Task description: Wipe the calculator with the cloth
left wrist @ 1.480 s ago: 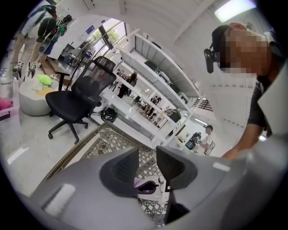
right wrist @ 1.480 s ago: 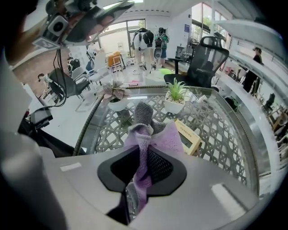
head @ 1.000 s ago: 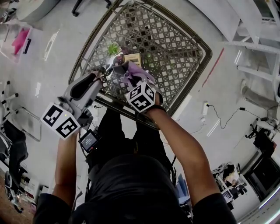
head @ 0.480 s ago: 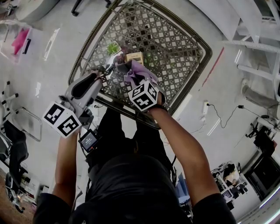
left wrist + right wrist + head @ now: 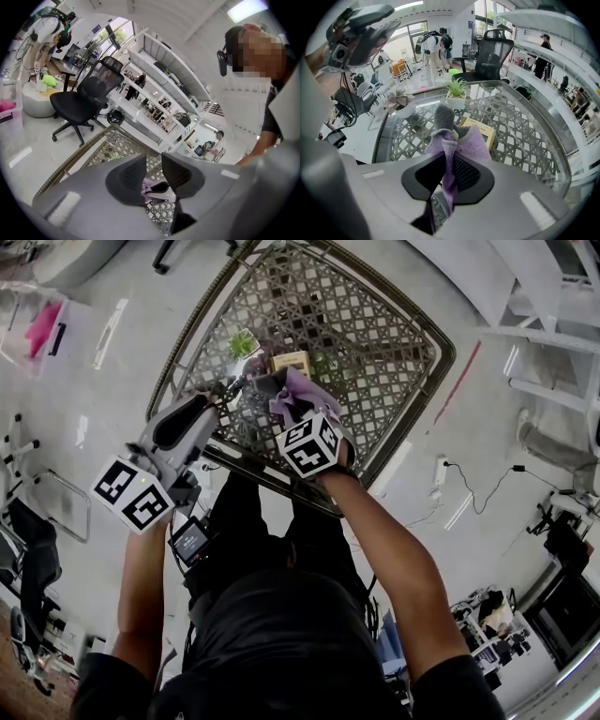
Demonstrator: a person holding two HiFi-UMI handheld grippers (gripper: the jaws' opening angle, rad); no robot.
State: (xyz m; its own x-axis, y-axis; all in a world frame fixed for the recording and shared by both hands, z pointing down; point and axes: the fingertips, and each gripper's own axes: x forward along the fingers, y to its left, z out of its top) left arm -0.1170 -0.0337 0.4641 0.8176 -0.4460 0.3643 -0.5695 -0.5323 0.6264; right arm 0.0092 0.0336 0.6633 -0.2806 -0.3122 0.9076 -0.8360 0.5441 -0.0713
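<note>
My right gripper (image 5: pixel 292 401) (image 5: pixel 445 173) points steeply down over the glass table (image 5: pixel 412 418) and is shut on a purple cloth (image 5: pixel 300 393) (image 5: pixel 465 144). A dark grey, rounded piece (image 5: pixel 260 382) (image 5: pixel 443 115) sticks out just past the purple folds; I cannot tell whether it is cloth or the calculator. My left gripper (image 5: pixel 234 388) (image 5: pixel 154 169) hovers to the left, higher up, its jaws a narrow gap apart with only table lattice showing between the pads. Under its pads a dark-and-white object (image 5: pixel 161 191) with a bit of purple shows below.
A yellow box (image 5: pixel 287 363) (image 5: pixel 483 131) lies just behind the cloth. A small green potted plant (image 5: pixel 242 343) (image 5: pixel 455 93) and a second pot (image 5: pixel 401 101) stand further back. An office chair (image 5: pixel 79 103) and white shelves stand beyond the table.
The right gripper has rolled slightly and edged a little to the right with the cloth still in it. The left gripper has stayed where it was.
</note>
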